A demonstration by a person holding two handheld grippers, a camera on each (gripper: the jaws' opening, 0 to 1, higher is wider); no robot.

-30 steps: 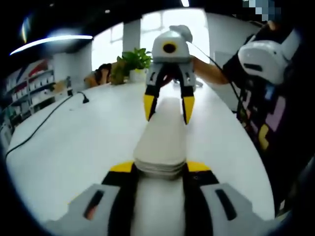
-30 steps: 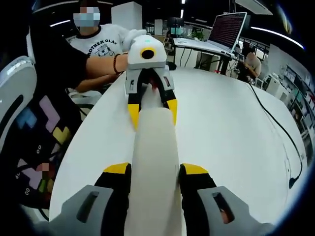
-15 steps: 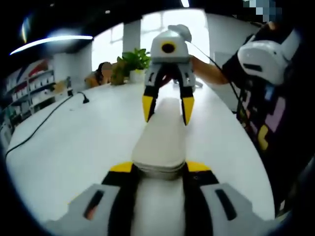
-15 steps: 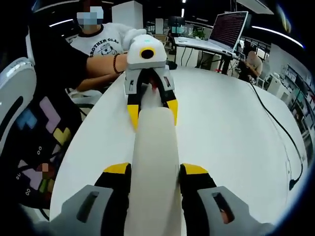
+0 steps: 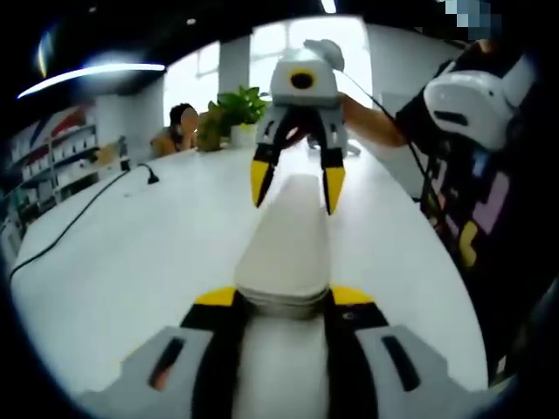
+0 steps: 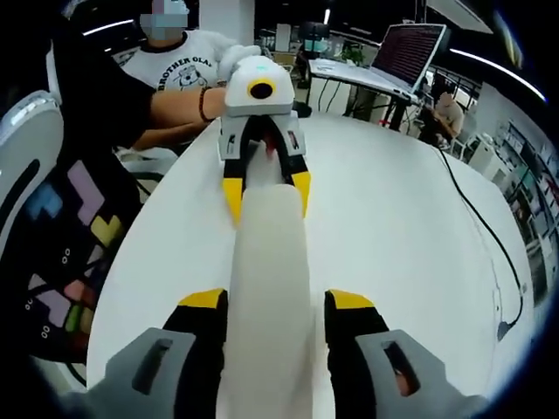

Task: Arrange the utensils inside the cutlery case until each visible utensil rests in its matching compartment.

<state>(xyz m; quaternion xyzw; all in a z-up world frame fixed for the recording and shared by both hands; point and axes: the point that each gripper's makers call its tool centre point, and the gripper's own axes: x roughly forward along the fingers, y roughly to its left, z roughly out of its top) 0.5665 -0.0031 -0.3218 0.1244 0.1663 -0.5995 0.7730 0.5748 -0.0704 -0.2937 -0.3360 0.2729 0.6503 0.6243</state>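
Your left hand-held gripper [image 5: 284, 297] has its two yellow-tipped jaws pressed on one end of the long white cutlery case [image 5: 288, 240]. Your right hand-held gripper [image 6: 269, 301] squeezes the other end the same way. So both are closed on the case, one at each end, and the case sits between them over the white bench [image 5: 131, 253].

In the left gripper view, your right hand-held gripper sits a little higher in the picture than half a second ago, and it looks a bit tipped. In the right gripper view, the whole picture has slid a little, so your hand has moved too. I think you are lifting or turning the case a tiny bit. The case is closed, so no sorting has begun yet. It likely needs to be set down and opened first.

No fork, spoon or knife can be seen, and I cannot tell what is inside. I also cannot tell if the case touches the bench or hangs just above it. A black cable [image 6: 489, 253] lies well apart on the bench. A green plant [image 5: 236, 109] stands at the far end.
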